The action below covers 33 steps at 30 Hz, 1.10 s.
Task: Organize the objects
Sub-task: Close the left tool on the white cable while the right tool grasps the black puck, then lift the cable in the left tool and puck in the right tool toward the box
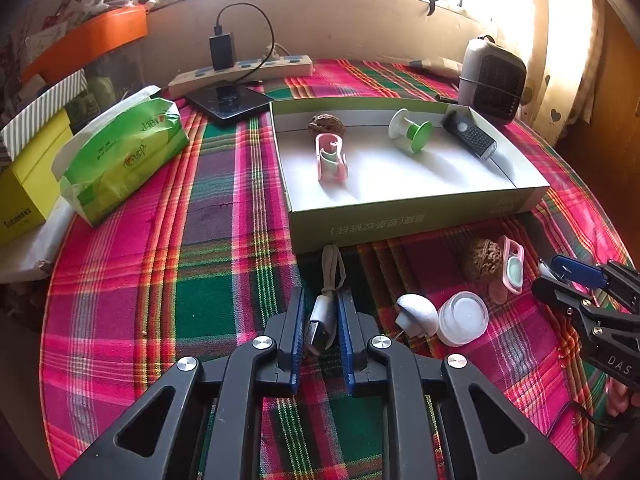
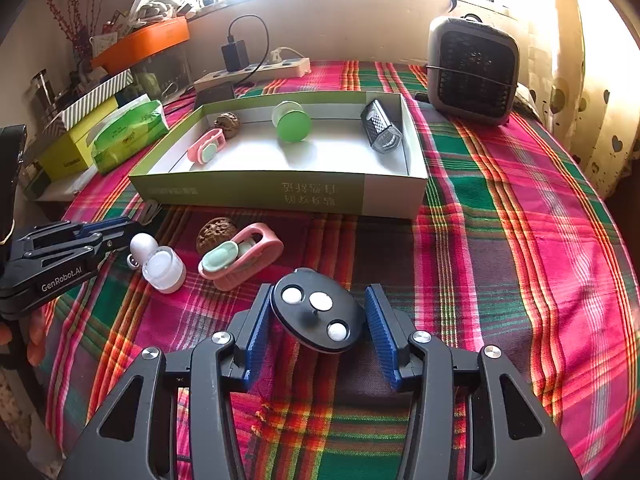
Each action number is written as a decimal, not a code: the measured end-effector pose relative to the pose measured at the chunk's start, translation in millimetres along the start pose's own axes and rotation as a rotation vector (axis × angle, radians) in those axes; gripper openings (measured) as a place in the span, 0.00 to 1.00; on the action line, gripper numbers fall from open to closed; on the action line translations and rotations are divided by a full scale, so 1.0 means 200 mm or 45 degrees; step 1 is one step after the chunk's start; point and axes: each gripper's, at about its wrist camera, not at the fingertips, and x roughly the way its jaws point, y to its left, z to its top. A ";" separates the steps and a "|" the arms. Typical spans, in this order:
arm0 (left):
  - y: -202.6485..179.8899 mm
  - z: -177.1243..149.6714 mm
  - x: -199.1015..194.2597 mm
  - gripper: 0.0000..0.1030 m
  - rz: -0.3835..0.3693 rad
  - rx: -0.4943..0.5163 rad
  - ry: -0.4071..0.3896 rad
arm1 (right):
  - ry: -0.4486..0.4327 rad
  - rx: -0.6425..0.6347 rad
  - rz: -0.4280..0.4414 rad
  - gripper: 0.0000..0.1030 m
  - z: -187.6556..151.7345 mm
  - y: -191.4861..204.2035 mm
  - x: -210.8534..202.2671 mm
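The left gripper (image 1: 320, 320) has its jaws narrow around the USB plug of a bundled cable (image 1: 324, 308), pads touching or nearly touching its sides; likely a pickup for the box. The right gripper (image 2: 318, 320) straddles a black disc (image 2: 316, 312), its left pad against the edge and its right pad showing a gap: closing, not yet clamped.

At ten o'clock from the disc lie a pink clip (image 2: 244, 258), walnut (image 2: 214, 232) and white jar (image 2: 166, 268), unsorted. At twelve o'clock the box (image 2: 280, 194) already holds a matching clip, walnut, green spool (image 2: 292, 122) and torch (image 2: 380, 126), so one of each seems meant to go in.
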 end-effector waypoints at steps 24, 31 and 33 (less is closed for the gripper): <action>-0.01 -0.01 -0.05 0.12 0.014 -0.023 -0.018 | -0.026 -0.005 0.032 0.45 -0.01 0.01 -0.03; -0.02 0.00 -0.08 0.12 0.018 -0.029 -0.029 | -0.038 0.002 0.037 0.45 -0.01 0.01 -0.04; -0.02 0.00 -0.08 0.12 0.017 -0.030 -0.035 | -0.043 0.000 0.038 0.45 -0.01 0.02 -0.04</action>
